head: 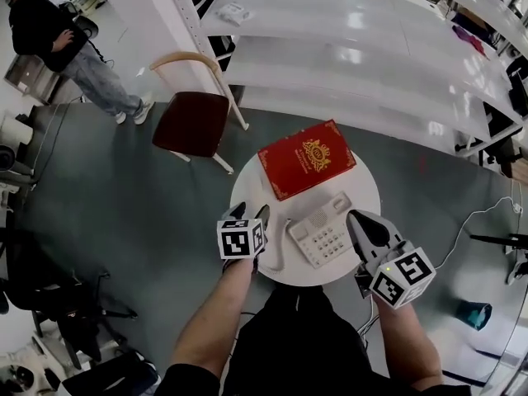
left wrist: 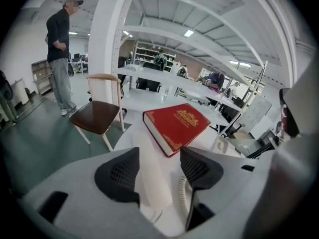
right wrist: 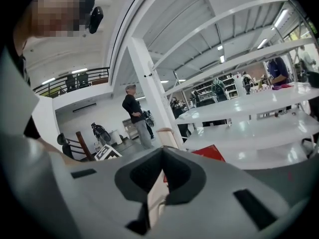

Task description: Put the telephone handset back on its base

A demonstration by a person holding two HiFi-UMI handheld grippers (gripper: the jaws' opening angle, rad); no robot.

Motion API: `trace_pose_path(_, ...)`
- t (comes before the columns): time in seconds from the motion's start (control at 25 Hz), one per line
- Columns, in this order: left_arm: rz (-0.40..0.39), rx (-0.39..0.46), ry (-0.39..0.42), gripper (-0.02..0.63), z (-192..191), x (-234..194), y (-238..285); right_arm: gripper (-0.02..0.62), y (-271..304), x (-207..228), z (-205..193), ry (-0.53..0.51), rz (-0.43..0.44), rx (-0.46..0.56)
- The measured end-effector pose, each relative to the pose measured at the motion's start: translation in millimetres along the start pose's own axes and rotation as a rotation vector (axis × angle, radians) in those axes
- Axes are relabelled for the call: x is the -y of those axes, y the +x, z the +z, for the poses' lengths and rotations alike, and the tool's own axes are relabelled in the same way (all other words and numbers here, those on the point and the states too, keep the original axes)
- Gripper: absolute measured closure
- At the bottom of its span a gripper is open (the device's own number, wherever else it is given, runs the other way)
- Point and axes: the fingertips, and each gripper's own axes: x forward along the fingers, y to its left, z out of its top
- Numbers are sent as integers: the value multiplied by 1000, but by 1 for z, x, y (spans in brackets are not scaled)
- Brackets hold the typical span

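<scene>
A white telephone base (head: 323, 231) with a keypad sits on the round white table (head: 363, 188). Its white handset (head: 277, 244) lies off the base on the table, just to the left, with the coiled cord (left wrist: 184, 199) beside it. My left gripper (head: 250, 214) stands open over the handset. In the left gripper view the handset (left wrist: 152, 178) runs between the two dark pads (left wrist: 119, 173), nearer the left one, and is not squeezed. My right gripper (head: 357, 219) hangs at the base's right edge, jaw tips together, nothing held.
A red book (head: 305, 157) lies on the table's far side, close to the phone. A wooden chair (head: 191, 122) stands to the left behind the table, white shelving (head: 355, 48) behind it. A person (head: 58, 40) stands far left. Cables trail on the floor at right.
</scene>
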Motion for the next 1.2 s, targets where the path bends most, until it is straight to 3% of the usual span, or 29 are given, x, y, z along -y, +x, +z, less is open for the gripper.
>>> trace_pose_path(0.32, 61, -168, -4, 273, -41, -24, 57, 589, 12, 21, -31, 55, -16, -46)
trace_pose_path(0.44, 69, -192, -13, 276, -45, -29, 70, 589, 15, 24, -41, 72, -22, -60)
trace_pose_path(0.56, 83, -203, -7, 337, -44, -32, 80, 589, 14, 28, -45, 82, -33, -71)
trace_pose_path(0.92, 87, -287, 26, 333, -55, -37, 106, 589, 10, 35, -43, 96, -47, -67)
trace_pose_path(1.04, 55, -321, 71, 371, -56, -30, 99, 589, 7, 36, -42, 100, -51, -62)
trace_pose_path(1.2, 46, -332, 165, 357, -66, -27, 98, 589, 3, 39, -44, 107, -61, -66)
